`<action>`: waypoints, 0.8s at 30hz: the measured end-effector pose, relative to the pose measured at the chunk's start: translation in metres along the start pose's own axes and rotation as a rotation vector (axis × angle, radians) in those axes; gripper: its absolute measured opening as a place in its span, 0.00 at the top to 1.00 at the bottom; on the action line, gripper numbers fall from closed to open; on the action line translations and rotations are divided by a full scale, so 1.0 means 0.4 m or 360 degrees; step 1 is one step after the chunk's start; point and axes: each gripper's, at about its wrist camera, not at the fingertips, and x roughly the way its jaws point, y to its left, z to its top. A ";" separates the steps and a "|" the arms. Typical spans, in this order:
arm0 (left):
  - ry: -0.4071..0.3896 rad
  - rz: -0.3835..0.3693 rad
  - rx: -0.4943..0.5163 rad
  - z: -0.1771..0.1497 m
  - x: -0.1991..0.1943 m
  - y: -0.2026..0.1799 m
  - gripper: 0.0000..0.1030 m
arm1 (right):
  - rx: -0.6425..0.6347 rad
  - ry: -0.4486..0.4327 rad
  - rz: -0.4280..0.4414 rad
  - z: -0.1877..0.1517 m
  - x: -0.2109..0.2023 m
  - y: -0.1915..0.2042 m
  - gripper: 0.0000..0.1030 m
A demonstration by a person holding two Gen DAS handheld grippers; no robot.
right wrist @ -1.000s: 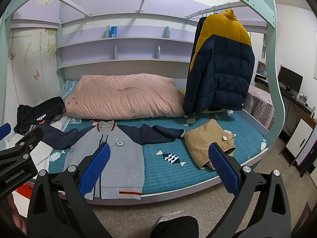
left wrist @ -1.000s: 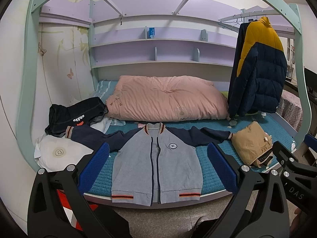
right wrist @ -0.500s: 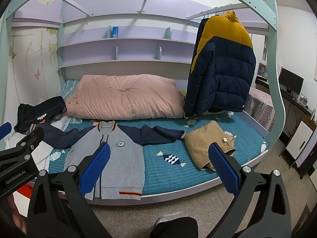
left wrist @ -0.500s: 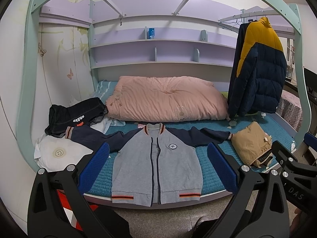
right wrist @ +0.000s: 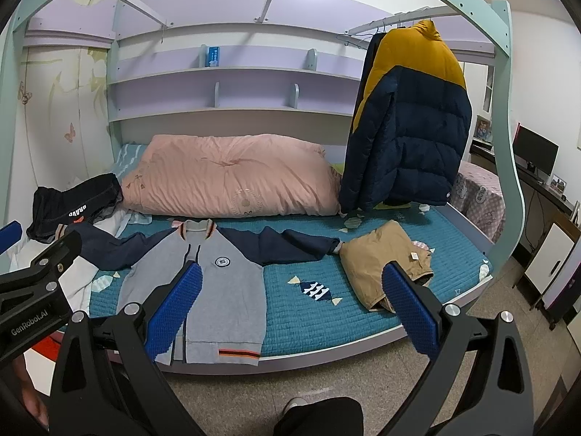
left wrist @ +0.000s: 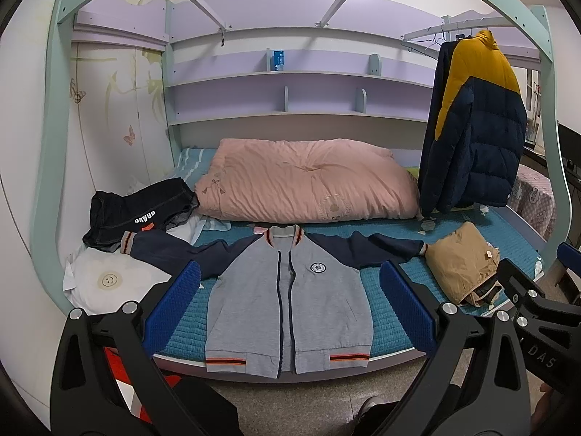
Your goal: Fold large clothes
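Observation:
A grey jacket with navy sleeves point(left wrist: 290, 298) lies flat and zipped on the teal bed point(left wrist: 385, 327), sleeves spread, hem at the front edge. It also shows in the right wrist view point(right wrist: 218, 290). My left gripper point(left wrist: 288, 309) is open and empty, held back from the bed in front of the jacket. My right gripper point(right wrist: 290, 301) is open and empty, held back from the bed, to the right of the jacket's body. A folded tan garment point(left wrist: 461, 265) lies by the right sleeve cuff and shows in the right wrist view point(right wrist: 385, 265).
A pink duvet point(left wrist: 308, 181) lies at the back. A black garment point(left wrist: 138, 210) and a white one point(left wrist: 109, 279) are piled at the left. A navy and yellow puffer coat point(right wrist: 406, 123) hangs at the right. Bed frame posts point(right wrist: 508, 145) flank the opening.
Both grippers have shifted very slightly; the view is almost the same. Nothing on the bed has moved.

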 end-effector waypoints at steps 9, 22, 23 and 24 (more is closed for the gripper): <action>-0.0004 -0.0002 0.0000 0.002 -0.001 0.002 0.04 | 0.0002 -0.0001 0.0002 0.000 0.000 0.000 0.07; -0.0011 0.0000 -0.0008 -0.004 0.001 -0.003 0.04 | 0.0002 -0.0002 0.0004 -0.001 0.000 -0.001 0.07; -0.0010 -0.0001 -0.0009 -0.003 0.002 -0.004 0.04 | 0.0003 -0.0003 0.0004 0.000 0.000 0.000 0.07; -0.0010 -0.0001 -0.0009 -0.003 0.003 -0.003 0.04 | 0.0003 -0.0004 0.0004 0.000 0.000 0.000 0.07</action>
